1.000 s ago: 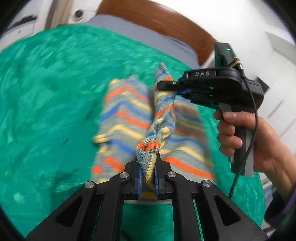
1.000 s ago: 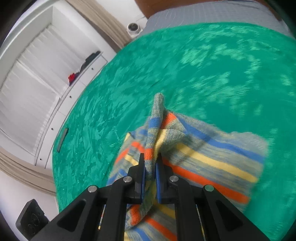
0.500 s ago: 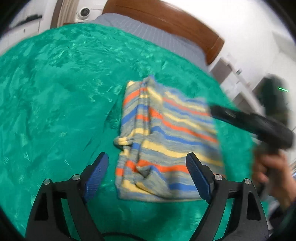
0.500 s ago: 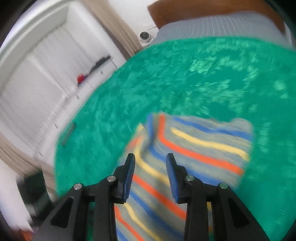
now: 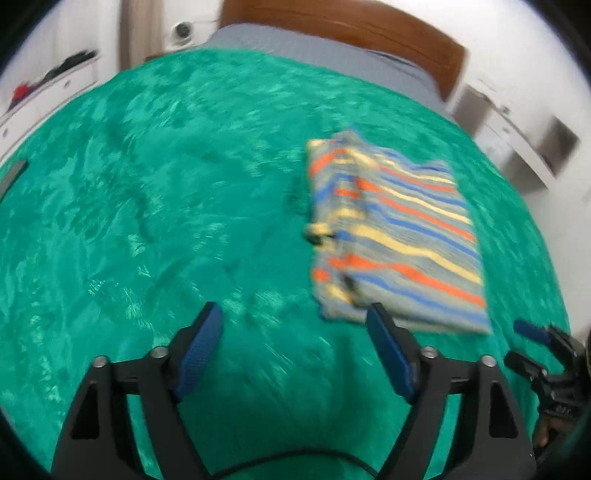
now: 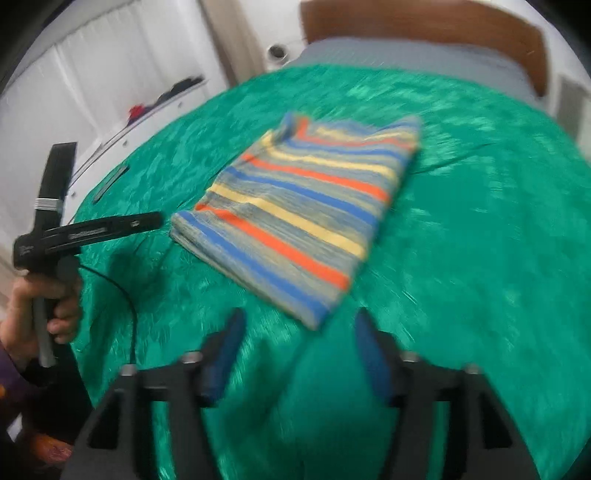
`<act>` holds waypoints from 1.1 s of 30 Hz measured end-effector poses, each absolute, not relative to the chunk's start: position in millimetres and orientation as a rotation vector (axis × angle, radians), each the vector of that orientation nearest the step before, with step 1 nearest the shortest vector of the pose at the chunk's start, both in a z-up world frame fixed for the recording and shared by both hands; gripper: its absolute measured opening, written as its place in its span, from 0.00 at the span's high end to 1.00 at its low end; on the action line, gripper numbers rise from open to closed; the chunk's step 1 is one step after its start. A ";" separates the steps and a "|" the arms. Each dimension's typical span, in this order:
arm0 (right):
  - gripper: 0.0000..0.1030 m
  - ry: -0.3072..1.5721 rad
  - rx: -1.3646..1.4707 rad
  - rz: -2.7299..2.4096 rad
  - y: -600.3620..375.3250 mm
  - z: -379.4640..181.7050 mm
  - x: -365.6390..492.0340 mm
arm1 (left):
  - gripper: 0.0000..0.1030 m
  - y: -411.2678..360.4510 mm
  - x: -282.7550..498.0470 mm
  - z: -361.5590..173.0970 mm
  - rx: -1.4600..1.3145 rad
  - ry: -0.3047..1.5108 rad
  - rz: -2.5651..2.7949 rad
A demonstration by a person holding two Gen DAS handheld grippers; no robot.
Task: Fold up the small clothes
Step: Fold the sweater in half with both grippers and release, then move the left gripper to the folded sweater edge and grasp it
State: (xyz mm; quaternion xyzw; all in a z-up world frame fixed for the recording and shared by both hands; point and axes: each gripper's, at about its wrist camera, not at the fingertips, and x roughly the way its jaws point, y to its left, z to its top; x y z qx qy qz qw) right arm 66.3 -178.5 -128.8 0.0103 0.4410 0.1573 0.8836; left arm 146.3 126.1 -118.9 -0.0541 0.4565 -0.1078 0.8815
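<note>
Change since the earlier frames: I no longer pinch the striped garment point(image 5: 395, 236). Both grippers let go of its raised fold and pulled back; the cloth now lies flat.

Left gripper point(image 5: 295, 350): fingers wide apart, nothing between them, only bare green bedspread point(image 5: 147, 184). The jaws have just been opening.

Right gripper point(image 6: 297, 354): fingers apart, jaws just opened further, empty. Its tip also shows at the lower right edge of the left wrist view.

Item: striped garment, folded to a compact rectangle, resting on the bedspread on the side toward the wooden headboard point(image 5: 351, 26).

- Relative to the left fingers: ahead and to the right, its near edge just beyond the right-hand finger, apart from both.
- Relative to the right fingers: ahead and slightly left, its near corner pointing into the gap, not touching.

Assessment: I judge this fold finished and released. The piece either needs one more fold or is done.
</note>
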 end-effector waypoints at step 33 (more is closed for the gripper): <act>0.00 0.791 0.030 -0.079 -244.1 -183.0 -25.1 | 0.01 21.8 83.8 -169.5 0.046 0.862 -0.359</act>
